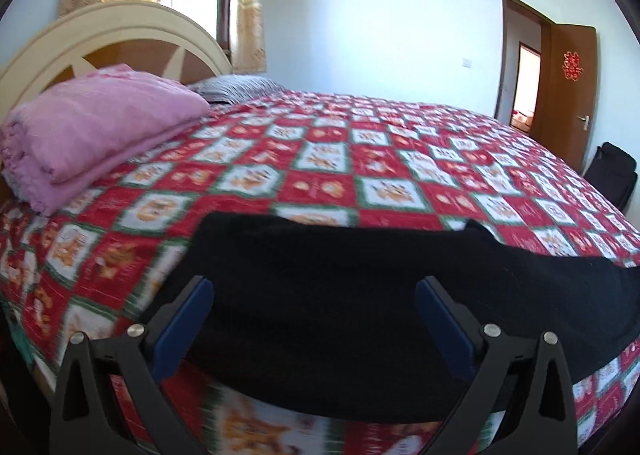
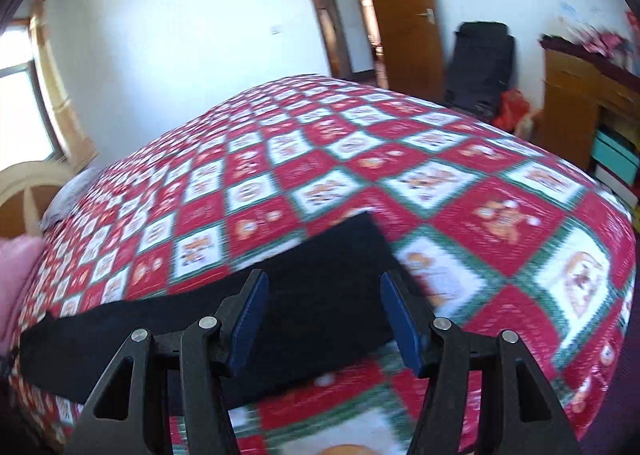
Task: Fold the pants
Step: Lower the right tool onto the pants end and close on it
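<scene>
Black fabric pants (image 1: 360, 295) lie flat across the red checked quilted bed (image 1: 320, 159); the left gripper (image 1: 314, 287) and right gripper (image 2: 323, 283) hover above with fingers spread, pinching nothing.

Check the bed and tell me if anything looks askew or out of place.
Nothing stands out. The black fabric pants lie flat along the near edge of the red checked quilt, and the folded pink blanket sits tidily by the headboard.
</scene>
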A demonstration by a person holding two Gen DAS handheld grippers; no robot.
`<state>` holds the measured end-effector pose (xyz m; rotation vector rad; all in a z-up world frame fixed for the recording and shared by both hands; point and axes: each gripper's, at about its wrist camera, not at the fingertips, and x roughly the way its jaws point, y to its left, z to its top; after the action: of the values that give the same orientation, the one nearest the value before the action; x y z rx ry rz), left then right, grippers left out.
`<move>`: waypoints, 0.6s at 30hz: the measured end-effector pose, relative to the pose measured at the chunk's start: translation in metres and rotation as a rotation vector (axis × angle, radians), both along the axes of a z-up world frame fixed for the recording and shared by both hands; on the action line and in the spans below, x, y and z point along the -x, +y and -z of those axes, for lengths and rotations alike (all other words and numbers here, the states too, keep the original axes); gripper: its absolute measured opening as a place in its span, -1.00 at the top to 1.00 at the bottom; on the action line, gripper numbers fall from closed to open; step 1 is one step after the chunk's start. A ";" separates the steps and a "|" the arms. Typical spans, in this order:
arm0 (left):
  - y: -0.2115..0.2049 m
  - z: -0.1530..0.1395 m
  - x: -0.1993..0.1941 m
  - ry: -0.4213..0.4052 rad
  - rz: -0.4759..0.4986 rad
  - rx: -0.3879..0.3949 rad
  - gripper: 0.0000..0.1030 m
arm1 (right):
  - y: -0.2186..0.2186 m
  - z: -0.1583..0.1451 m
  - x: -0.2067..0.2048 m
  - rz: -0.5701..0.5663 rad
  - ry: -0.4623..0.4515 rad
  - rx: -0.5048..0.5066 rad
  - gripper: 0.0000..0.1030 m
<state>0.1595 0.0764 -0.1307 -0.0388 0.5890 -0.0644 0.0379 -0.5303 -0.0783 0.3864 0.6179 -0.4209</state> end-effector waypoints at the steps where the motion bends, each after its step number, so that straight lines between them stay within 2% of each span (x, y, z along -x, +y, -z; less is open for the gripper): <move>1: -0.004 0.002 0.000 0.008 0.007 0.001 -1.00 | -0.008 0.004 0.002 0.004 0.004 -0.022 -0.17; 5: -0.026 0.013 -0.005 0.055 0.040 -0.026 -1.00 | -0.017 0.019 0.004 -0.005 0.034 -0.065 -0.17; 9: -0.037 0.023 -0.007 0.083 0.056 -0.027 -1.00 | -0.020 0.024 0.000 0.000 0.061 -0.032 -0.17; 12: -0.041 0.034 -0.012 0.114 0.061 -0.018 -1.00 | -0.024 0.027 0.004 -0.007 0.045 -0.058 -0.16; 13: -0.041 0.038 -0.014 0.126 0.056 -0.023 -1.00 | -0.022 0.026 0.005 -0.013 0.044 -0.059 -0.12; 14: -0.042 0.039 -0.013 0.118 0.056 -0.028 -1.00 | -0.021 0.026 0.003 -0.020 0.043 -0.069 0.05; 15: -0.043 0.039 -0.010 0.099 0.059 -0.035 -1.00 | -0.020 0.026 0.003 -0.041 0.042 -0.097 0.13; 18: -0.042 0.040 -0.007 0.085 0.066 -0.028 -1.00 | -0.020 0.031 -0.002 -0.022 0.067 -0.080 0.19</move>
<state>0.1670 0.0344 -0.1707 0.0057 0.6763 -0.1190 0.0395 -0.5506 -0.1098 0.4432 0.7051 -0.3905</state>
